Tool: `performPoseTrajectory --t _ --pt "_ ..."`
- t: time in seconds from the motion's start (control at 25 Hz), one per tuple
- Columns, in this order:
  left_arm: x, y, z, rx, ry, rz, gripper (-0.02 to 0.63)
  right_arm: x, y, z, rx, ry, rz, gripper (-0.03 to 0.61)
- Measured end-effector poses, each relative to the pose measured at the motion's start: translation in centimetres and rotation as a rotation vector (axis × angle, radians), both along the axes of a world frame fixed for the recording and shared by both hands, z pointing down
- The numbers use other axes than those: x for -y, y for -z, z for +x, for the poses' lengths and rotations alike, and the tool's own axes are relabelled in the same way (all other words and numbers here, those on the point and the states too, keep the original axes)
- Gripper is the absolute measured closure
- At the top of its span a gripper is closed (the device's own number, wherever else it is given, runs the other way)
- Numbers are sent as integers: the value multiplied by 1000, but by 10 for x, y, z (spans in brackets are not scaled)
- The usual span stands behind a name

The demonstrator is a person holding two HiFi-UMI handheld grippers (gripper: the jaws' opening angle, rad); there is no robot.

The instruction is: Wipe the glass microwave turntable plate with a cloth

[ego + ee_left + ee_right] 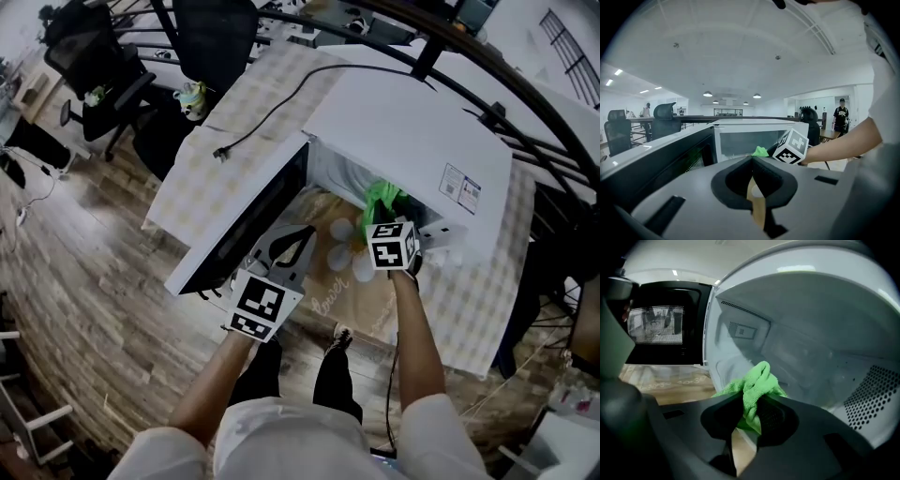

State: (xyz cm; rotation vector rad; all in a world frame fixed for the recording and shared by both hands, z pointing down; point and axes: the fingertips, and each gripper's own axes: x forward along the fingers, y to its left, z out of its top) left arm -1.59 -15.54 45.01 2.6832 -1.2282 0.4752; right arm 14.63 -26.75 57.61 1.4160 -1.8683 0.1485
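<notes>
Seen from above, a person's two bare forearms reach forward, each hand holding a gripper topped with a black-and-white marker cube. The left gripper [302,236] hovers over a tan mat [375,295] printed with a pale flower, just in front of the open microwave door [246,225]. Its dark fingers [740,176] are pressed together at the tips and nothing is held between them.

The right gripper [750,401] is a little farther forward, at the mouth of the microwave [403,131]. Its fingers [771,420] pinch a bright green cloth [757,385], which bunches up above them and pokes into the white cavity. From the head view, the cloth shows as a green tuft just past the right marker cube, under the microwave's front edge. The glass plate cannot be made out inside the cavity in any view.

The white microwave stands on a tabletop [202,187] covered in a pale checked cloth, with its black-windowed door swung wide to the left. A black power cord [281,108] trails from behind the microwave across the tabletop, its plug lying loose. Beyond the tabletop, a black office chair [89,66] stands on the wooden floor.
</notes>
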Motion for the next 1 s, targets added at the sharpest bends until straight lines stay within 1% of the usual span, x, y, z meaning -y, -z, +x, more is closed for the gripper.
performPoseTrajectory --t 0.12,0.24,0.32,0.44,0.56,0.64,0.76,0.84,1.0 --pt "0 5 -1 -18 -12 5 600 -8 3 6 -28 -19 -3 485" --pt "4 12 -2 -33 -28 22 600 -10 13 1 -62 19 25 485" --pt "5 15 -2 -48 -43 26 600 -7 22 -7 -58 50 61 485" --pt "3 18 -5 -50 -60 34 600 4 31 -25 -43 97 110 485" --pt "4 14 -15 -44 -37 36 600 24 30 -55 -55 180 129 485" --pt "5 7 -20 -37 -17 25 600 39 29 -75 -80 236 144 485" --pt "1 -4 -21 -32 3 3 600 62 29 -97 -146 301 166 485" --pt "-3 -9 -21 -27 9 -8 600 78 25 -105 -165 312 162 485" --pt "-5 -18 -21 -22 17 -24 600 94 11 -108 -151 305 112 485"
